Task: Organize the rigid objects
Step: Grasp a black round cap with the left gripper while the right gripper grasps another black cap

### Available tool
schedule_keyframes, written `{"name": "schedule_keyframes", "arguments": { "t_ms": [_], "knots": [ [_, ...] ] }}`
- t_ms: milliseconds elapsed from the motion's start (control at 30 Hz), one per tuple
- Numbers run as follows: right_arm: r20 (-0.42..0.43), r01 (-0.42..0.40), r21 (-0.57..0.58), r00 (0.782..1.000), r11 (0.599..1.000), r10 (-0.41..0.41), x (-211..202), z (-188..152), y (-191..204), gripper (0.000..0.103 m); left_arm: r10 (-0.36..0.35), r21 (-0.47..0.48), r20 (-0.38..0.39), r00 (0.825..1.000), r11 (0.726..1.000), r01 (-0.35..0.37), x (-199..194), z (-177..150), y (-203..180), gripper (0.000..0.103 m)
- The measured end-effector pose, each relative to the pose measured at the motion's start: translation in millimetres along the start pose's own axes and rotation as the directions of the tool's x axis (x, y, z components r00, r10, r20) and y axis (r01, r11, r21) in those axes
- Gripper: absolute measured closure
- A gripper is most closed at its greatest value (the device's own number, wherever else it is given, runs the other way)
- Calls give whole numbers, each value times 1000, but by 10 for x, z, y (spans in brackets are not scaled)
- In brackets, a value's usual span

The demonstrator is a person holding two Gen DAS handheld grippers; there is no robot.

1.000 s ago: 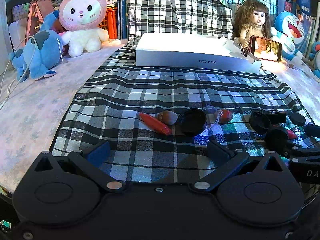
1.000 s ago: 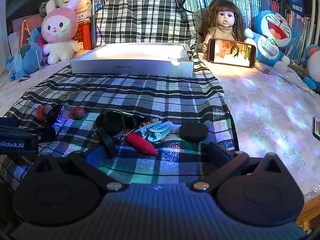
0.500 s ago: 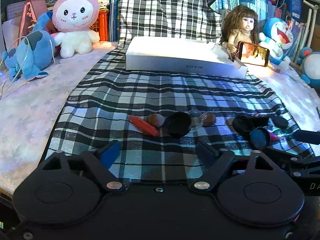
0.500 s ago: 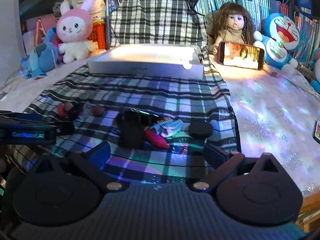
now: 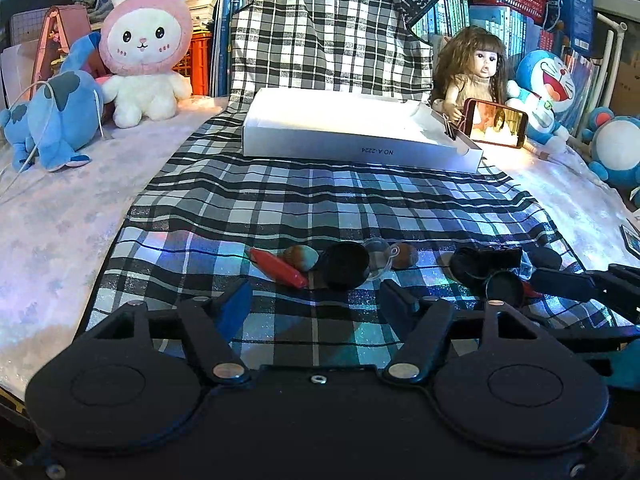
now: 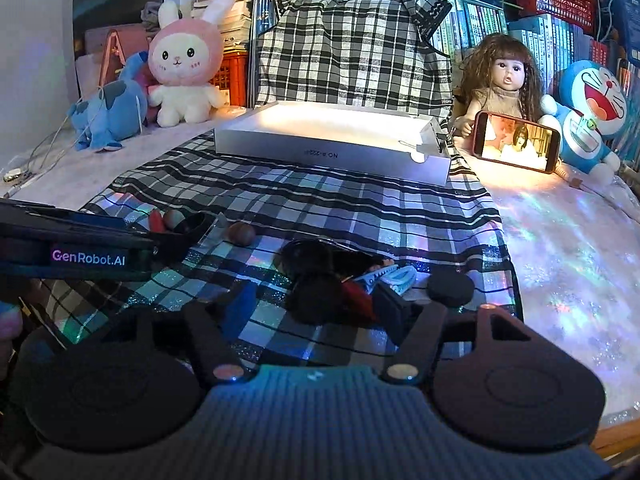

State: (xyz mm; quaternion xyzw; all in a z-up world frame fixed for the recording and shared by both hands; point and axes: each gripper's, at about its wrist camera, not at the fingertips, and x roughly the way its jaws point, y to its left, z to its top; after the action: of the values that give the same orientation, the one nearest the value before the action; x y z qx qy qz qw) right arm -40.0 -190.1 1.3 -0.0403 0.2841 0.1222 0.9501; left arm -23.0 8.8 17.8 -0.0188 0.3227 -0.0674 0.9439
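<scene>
Black-and-white plaid cloth point(image 5: 320, 200) is covering the table, with a shallow white cardboard box point(image 5: 352, 132) lying at its far end. Seen from the left wrist, the left gripper point(image 5: 314, 300) is hovering with its jaws half apart, having just been closing, nothing between them; a red tapered plastic piece point(image 5: 278, 270) and a round black lid point(image 5: 346, 266) are lying just beyond. Seen from the right wrist, the right gripper point(image 6: 316, 304) is also narrowing, its jaws flanking a dark round lid point(image 6: 316, 298) and a red piece point(image 6: 358, 298); whether the pads are touching is unclear.
</scene>
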Motion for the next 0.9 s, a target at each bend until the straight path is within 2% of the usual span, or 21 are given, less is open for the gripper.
{"name": "schedule_keyframes", "arguments": {
  "t_ms": [33,100,233,367,500,667,800,900],
  "knots": [
    [1,6,-7,1000,1000,-6,10,-1,4,33,-1,0,-1,1000,1000,1,3,-3,-1,39],
    [6,23,-16,1000,1000,-23,21,0,9,45,-10,-4,-2,1000,1000,10,3,-4,2,44],
    [9,35,-3,999,999,-35,27,16,-14,56,-35,-22,-5,999,999,35,2,-5,17,61],
    [9,28,1,1000,1000,-28,6,20,-21,65,-60,-22,-4,998,998,60,-6,-8,16,64],
    [5,4,-13,1000,1000,-4,-12,5,16,65,-72,-25,-7,997,997,72,24,5,0,64],
    [-2,19,-6,1000,1000,-19,-7,-17,8,63,-74,-42,-7,997,996,73,108,27,4,63],
    [-3,16,0,1000,1000,-16,-18,-17,-7,63,-65,-45,15,998,997,66,158,40,-10,58],
    [-4,4,-7,1000,1000,-4,-13,-13,11,63,-73,-43,22,997,996,74,199,61,-28,57]
  ]
}}
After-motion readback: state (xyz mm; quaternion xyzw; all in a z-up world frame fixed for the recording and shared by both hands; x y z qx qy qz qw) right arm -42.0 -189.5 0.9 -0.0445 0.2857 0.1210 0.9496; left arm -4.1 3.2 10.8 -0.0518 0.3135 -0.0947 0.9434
